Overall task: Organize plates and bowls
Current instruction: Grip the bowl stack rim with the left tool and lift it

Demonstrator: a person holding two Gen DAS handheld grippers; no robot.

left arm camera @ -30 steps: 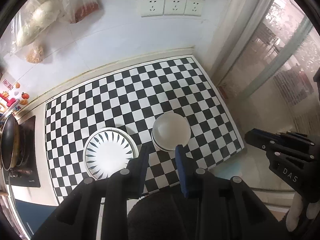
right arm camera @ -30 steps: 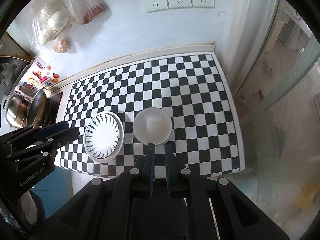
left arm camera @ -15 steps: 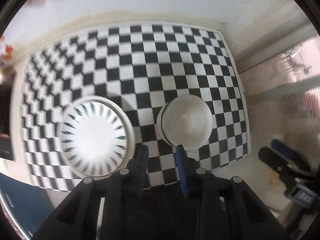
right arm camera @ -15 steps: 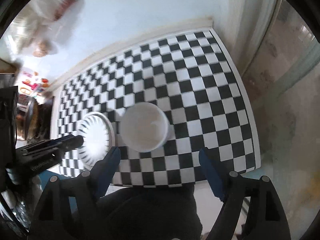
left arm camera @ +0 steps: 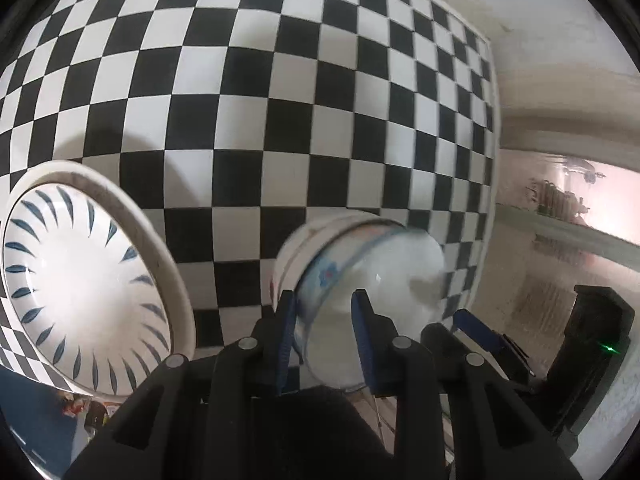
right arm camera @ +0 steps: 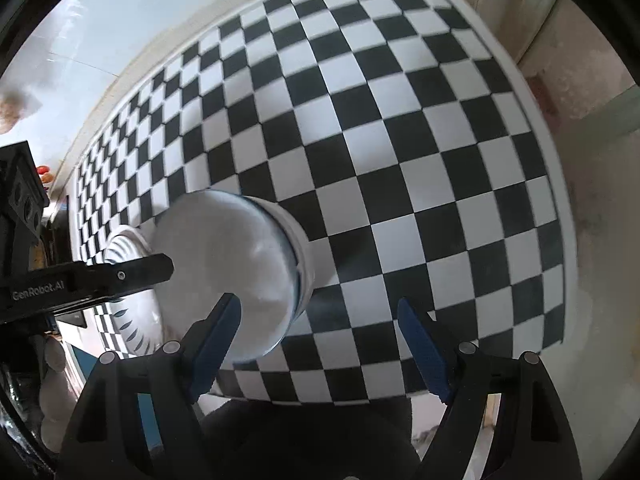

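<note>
Below my tool spreads a table covered in a black-and-white checkered mat (right arm camera: pixel 400 160), with a pale tiled wall (right arm camera: pixel 120 20) rising beyond its far edge and, off to my right, a frosted glass panel (left arm camera: pixel 580 240) glowing pink with daylight.

The stacked bowls (left arm camera: pixel 360 272) are motion-blurred; the left claw (right arm camera: pixel 120 276) hides part of the plate (right arm camera: pixel 128 240).

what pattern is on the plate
White with blue leaf-like strokes radiating round it; clearest in the left wrist view.
</note>
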